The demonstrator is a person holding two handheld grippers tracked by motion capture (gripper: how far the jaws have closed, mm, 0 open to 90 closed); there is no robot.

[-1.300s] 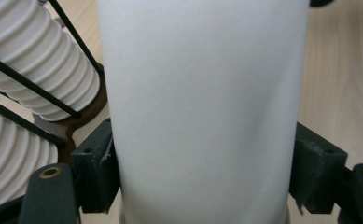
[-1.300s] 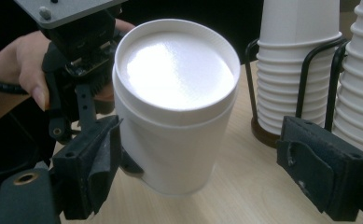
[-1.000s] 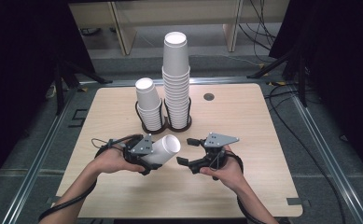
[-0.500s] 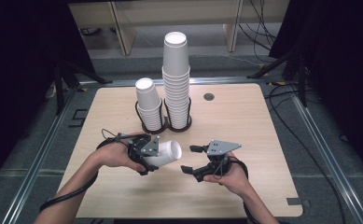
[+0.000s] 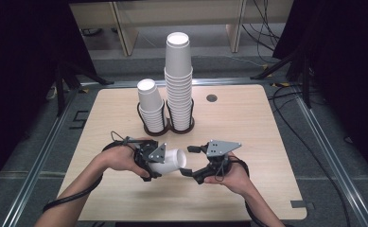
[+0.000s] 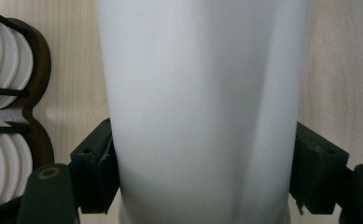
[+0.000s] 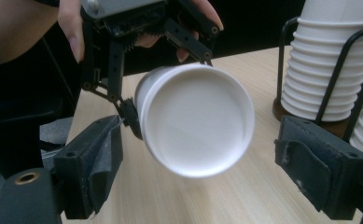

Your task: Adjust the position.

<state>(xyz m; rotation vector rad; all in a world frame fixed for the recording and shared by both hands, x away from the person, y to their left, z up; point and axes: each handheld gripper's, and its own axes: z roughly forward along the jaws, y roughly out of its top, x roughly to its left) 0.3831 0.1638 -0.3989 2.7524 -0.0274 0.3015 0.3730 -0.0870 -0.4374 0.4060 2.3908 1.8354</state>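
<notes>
The left gripper [image 5: 165,163] holds a paper cup [image 5: 170,161] sideways, facing the spread right gripper [image 5: 189,161].

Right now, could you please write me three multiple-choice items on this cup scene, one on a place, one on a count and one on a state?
1. Where is the cup that the left gripper holds?
A. In the air between the two hands
B. On top of the tall stack
C. On the floor

2. How many stacks of cups stand in the black wire holder?
A. One
B. Two
C. Four

3. How does the right gripper stand?
A. Shut on the cup
B. Open, its jaws apart on either side of the cup's end
C. Shut on the holder

Answers: 1 A, the cup lies sideways in the left gripper above the table. 2 B, a short stack and a tall stack stand side by side. 3 B, the right gripper view shows gaps between both jaws and the cup.
</notes>
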